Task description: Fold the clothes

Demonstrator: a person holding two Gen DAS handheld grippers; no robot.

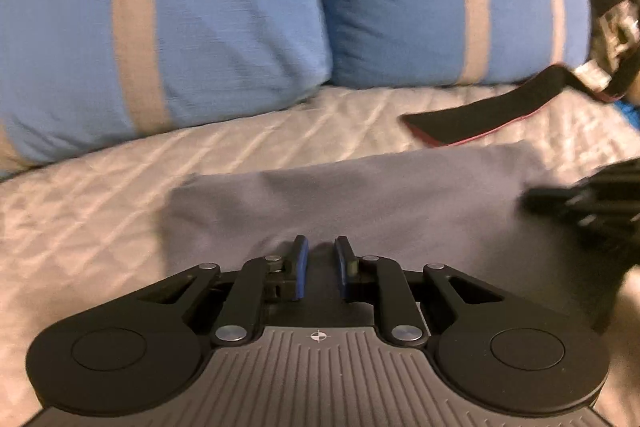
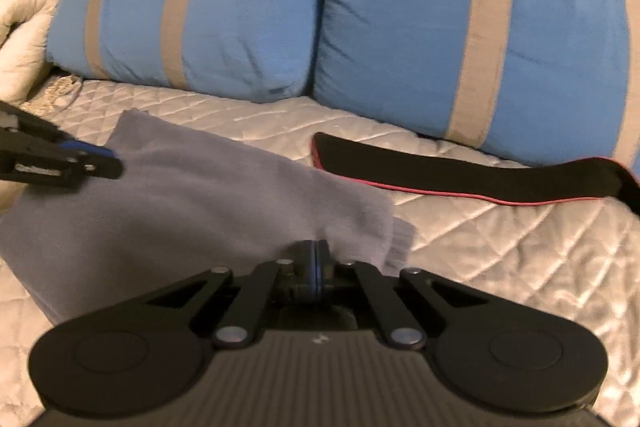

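A grey cloth (image 1: 400, 195) (image 2: 200, 195) lies folded flat on the quilted bed cover (image 1: 80, 219) (image 2: 520, 251). My left gripper (image 1: 320, 247) sits at its near edge. Its blue pads stand a narrow gap apart with grey fabric between them, and creases run toward the tips. In the right wrist view the left gripper (image 2: 106, 157) reaches over the cloth's left side. My right gripper (image 2: 315, 245) has its pads together, pinched on the cloth's near right corner, where the fabric bunches up. It shows as a dark blur (image 1: 532, 197) at the right of the left wrist view.
Two blue pillows with tan stripes (image 1: 200, 27) (image 2: 400, 27) lean along the back. A black strap with a red edge (image 1: 480, 119) (image 2: 440, 175) lies just beyond the cloth. A rumpled pale blanket (image 2: 24, 27) is piled at the far left. Dark clutter (image 1: 616, 7) sits at the right edge.
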